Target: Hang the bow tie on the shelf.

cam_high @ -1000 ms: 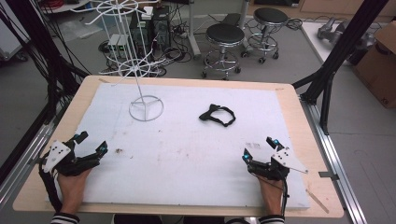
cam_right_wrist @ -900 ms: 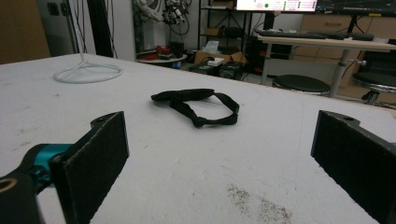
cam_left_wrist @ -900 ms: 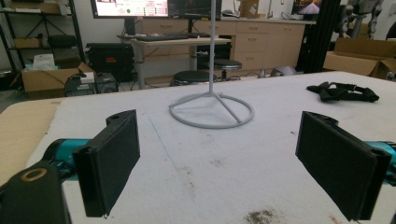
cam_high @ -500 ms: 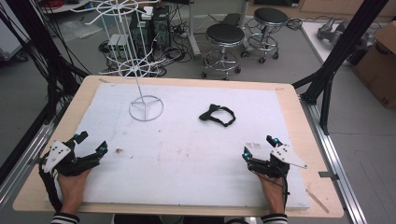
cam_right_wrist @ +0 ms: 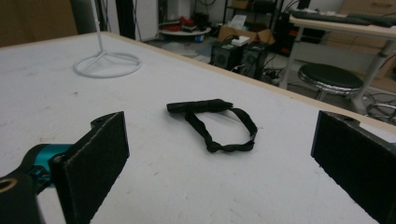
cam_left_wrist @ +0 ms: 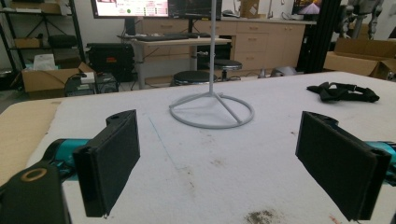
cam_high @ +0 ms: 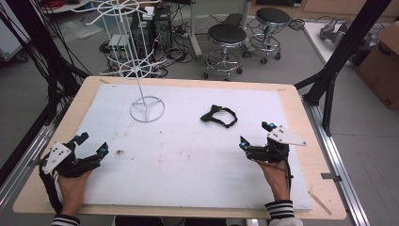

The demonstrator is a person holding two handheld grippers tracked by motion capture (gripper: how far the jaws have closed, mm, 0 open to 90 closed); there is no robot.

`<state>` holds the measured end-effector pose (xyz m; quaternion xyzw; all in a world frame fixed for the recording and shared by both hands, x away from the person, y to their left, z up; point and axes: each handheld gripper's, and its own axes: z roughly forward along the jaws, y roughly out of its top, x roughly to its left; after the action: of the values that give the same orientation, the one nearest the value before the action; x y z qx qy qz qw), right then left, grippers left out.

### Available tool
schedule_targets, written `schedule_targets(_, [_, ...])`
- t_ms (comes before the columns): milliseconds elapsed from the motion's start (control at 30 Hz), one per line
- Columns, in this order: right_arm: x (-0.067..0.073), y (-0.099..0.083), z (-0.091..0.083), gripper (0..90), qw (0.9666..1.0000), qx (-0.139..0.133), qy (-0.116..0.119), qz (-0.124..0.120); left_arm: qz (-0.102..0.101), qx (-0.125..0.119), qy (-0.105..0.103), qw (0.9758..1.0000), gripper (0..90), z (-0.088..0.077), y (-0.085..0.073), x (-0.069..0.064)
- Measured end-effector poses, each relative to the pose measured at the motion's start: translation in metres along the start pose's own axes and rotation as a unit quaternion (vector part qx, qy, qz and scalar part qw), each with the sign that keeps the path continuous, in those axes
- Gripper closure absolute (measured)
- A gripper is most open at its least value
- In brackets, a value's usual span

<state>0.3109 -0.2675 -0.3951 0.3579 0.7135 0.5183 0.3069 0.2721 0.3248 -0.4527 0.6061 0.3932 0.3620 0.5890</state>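
A black fabric strap [cam_high: 219,116] lies in a loose loop on the white mat, right of centre. In the right gripper view the strap [cam_right_wrist: 212,122] sits just ahead of the jaws. My right gripper [cam_high: 255,134] rests low on the mat, a short way in front and to the right of the strap. It stands open [cam_right_wrist: 219,158] with nothing between its jaws. My left gripper [cam_high: 92,144] is near the mat's front left, also open [cam_left_wrist: 224,154] and empty. A white wire stand [cam_high: 147,109] rises at the back left, its round base [cam_left_wrist: 212,109] ahead of the left jaws.
A white mat [cam_high: 188,155] covers most of the wooden table [cam_high: 324,188]. The stand's spoked wire tiers [cam_high: 136,70] overhang the table's back left. Stools [cam_high: 227,35], black frame posts [cam_high: 339,61] and cables stand beyond the far edge.
My right gripper has slid forward and slightly left, closer to the black strap. The left gripper and the strap have not moved.
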Motion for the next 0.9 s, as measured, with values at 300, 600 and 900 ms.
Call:
schedule_targets(300, [-0.005, 0.017, 0.029, 3.1, 0.9980, 0.056, 0.030, -0.005, 0.000, 0.000, 0.001, 1.0000, 14.1, 0.000, 0.000, 0.000])
schedule_targets(600, [-0.008, 0.033, 0.055, 3.2, 0.9956, 0.082, 0.042, -0.017, -0.001, 0.000, 0.001, 1.0000, 14.1, 0.000, 0.000, 0.000])
schedule_targets(900, [-0.010, 0.053, 0.087, 3.3, 0.9915, 0.113, 0.055, -0.033, 0.000, 0.001, 0.001, 1.0000, 14.1, 0.000, 0.000, 0.000])
